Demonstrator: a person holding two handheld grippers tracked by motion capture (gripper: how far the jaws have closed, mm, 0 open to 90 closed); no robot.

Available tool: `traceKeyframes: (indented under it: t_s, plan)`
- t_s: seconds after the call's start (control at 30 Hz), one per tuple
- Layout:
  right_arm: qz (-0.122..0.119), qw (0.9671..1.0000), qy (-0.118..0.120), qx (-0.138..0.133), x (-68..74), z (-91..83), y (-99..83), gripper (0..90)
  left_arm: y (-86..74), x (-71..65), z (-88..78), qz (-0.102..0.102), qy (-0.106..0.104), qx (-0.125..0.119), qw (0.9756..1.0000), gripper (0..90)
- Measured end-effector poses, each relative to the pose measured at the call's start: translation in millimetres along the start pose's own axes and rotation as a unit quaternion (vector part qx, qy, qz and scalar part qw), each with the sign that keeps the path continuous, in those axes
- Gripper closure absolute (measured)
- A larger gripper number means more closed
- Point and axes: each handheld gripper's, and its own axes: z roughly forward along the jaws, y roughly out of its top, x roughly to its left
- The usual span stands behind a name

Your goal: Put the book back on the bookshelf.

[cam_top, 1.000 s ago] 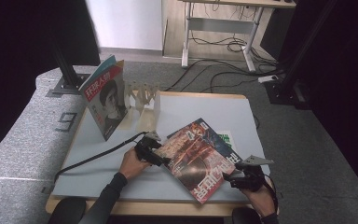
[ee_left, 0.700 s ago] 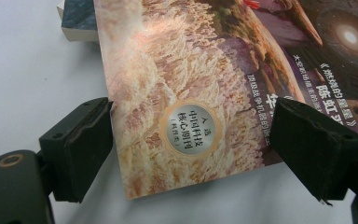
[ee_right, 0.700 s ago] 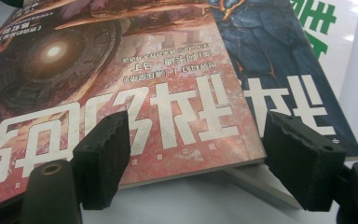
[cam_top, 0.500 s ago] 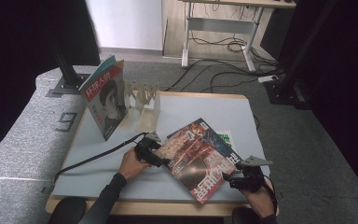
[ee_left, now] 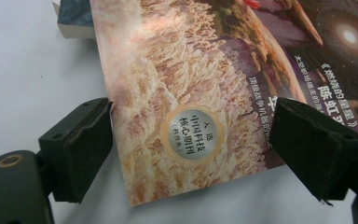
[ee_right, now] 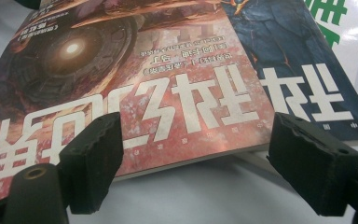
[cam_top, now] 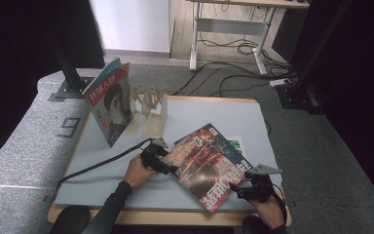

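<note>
Presently, a glossy magazine (cam_top: 205,165) is seen lying flat on the counter (cam_top: 107,183), toward five o'clock of its centre. The left claw (cam_top: 168,168) is stationed at the magazine's nine o'clock corner, jaws apart and straddling the cover. The right claw (cam_top: 238,187) is placed at the four o'clock edge; its jaws have just been opening, nothing clamped.
</note>
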Motion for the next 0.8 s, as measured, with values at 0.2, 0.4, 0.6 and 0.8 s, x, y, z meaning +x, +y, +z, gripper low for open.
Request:
traceKeyframes:
  t_s: [0.2,0.4,0.6,0.8]
  plan:
    - [-0.002,1.0,0.002,0.006,-5.5,7.5,8.3,15.8,-2.5,-4.4,-2.0,0.005,0.008,0.014,0.9999,11.5]
    - [-0.007,0.9999,-0.003,0.014,-9.1,16.3,17.2,14.1,-8.6,-6.7,-4.8,-0.001,0.008,0.016,0.9998,11.2]
    - [-0.015,0.9995,-0.013,0.023,-12.0,27.6,28.4,13.0,-14.0,-10.2,-8.3,0.003,0.01,0.024,0.9997,10.9]
    - [-0.014,0.9996,-0.012,0.023,-18.5,38.7,39.2,12.9,-18.8,-15.8,-9.3,0.012,0.016,0.042,0.9989,10.3]
